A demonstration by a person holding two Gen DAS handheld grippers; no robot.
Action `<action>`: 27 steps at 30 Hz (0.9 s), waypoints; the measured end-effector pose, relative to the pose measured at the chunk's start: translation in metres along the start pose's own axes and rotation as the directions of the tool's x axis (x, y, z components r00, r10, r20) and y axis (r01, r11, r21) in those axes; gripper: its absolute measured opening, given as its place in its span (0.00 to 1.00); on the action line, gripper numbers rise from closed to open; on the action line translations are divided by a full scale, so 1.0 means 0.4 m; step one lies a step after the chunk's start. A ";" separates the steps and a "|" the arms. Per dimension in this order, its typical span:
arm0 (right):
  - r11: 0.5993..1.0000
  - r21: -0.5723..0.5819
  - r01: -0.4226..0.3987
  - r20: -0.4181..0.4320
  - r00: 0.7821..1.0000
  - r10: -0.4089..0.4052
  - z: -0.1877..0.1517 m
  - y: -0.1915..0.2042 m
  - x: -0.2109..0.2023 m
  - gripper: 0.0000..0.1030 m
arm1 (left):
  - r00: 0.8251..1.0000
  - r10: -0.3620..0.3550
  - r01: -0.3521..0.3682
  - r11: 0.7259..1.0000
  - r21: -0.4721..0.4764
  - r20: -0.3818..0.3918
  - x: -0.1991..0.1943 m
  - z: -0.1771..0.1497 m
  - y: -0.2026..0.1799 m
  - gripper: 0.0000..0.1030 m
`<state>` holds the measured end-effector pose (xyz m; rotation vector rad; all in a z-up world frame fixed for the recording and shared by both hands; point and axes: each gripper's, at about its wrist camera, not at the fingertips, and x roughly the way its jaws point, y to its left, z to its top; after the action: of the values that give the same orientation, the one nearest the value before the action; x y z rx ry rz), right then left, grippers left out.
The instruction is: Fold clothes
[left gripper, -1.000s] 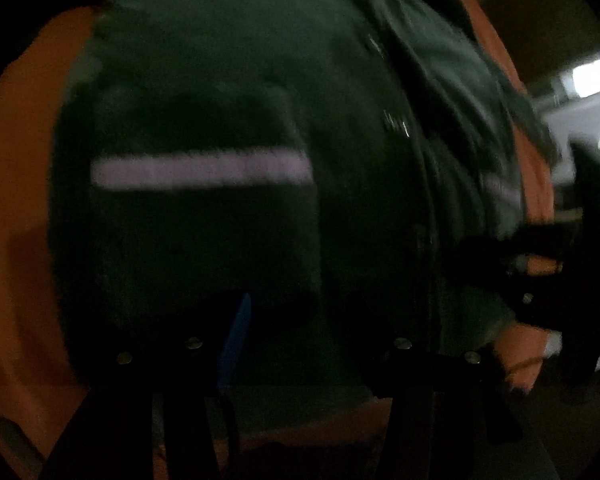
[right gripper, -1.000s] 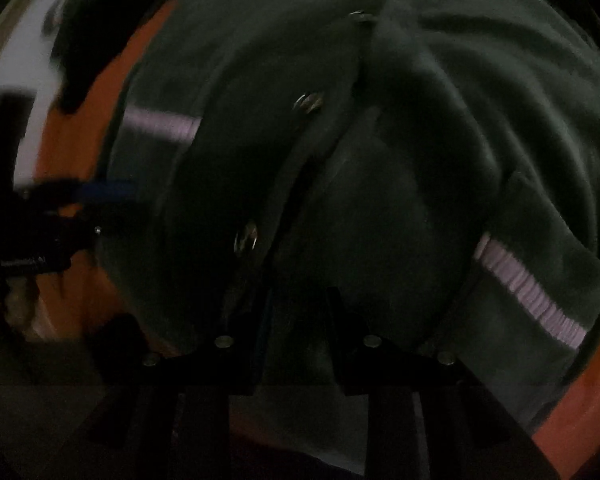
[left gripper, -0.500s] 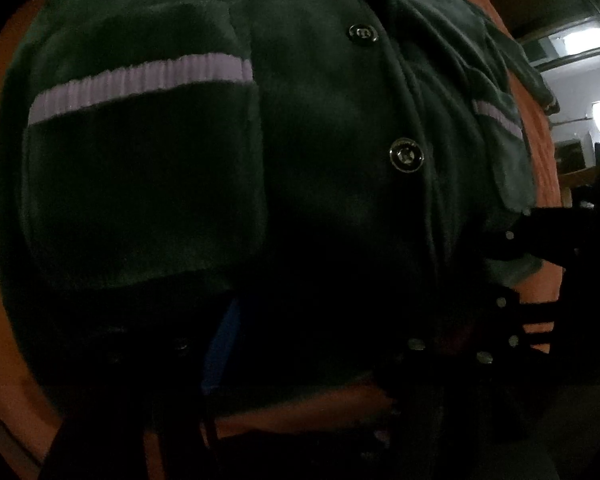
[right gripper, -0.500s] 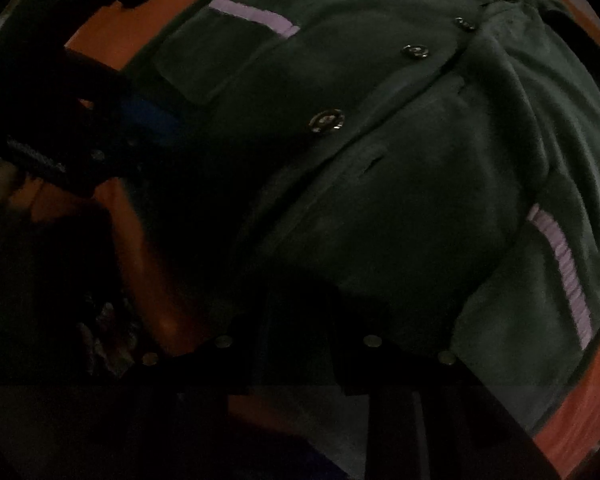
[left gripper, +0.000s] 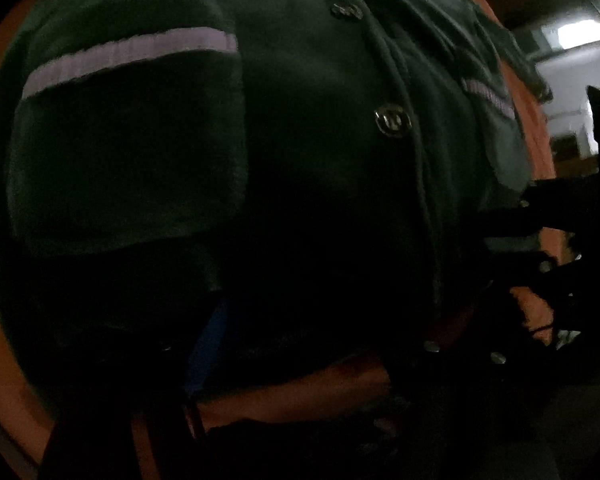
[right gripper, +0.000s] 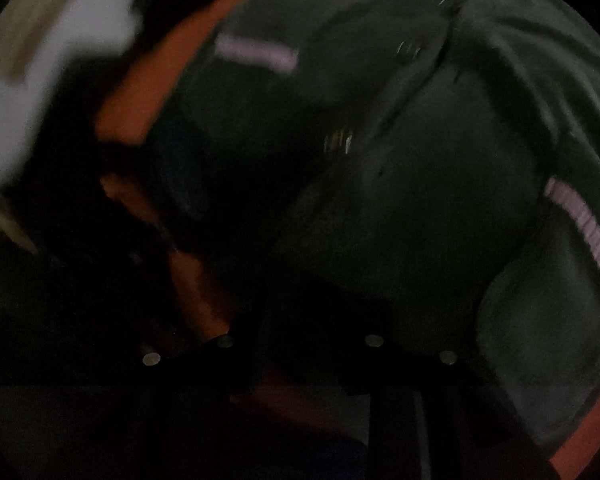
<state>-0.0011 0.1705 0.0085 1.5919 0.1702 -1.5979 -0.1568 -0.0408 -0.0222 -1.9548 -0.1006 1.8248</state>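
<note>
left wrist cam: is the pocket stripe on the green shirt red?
No: the stripe across the pocket of the shirt is pale lilac, not red.

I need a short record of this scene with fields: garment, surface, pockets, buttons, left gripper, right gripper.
garment: dark green jacket, spread front up
surface: orange cover under it
pockets: two patch pockets, each with a pale stripe; the second stripe shows in the right wrist view
buttons: metal button on the front closure, fastened
left gripper: jaws opening, at the jacket's hem; too dark to tell whether fabric is between them
right gripper: at the hem; grip too dark to tell
</note>
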 end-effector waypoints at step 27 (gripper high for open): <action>0.958 0.230 -0.173 -0.096 0.975 0.200 0.012 -0.052 0.106 0.03 | 0.989 -0.105 0.118 0.985 -0.127 0.105 -0.049 0.033 0.057 0.70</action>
<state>-0.0105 0.1609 -0.0371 1.8169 -0.0968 -1.4147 -0.1774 -0.0642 -0.0129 -1.9059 -0.3645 1.8823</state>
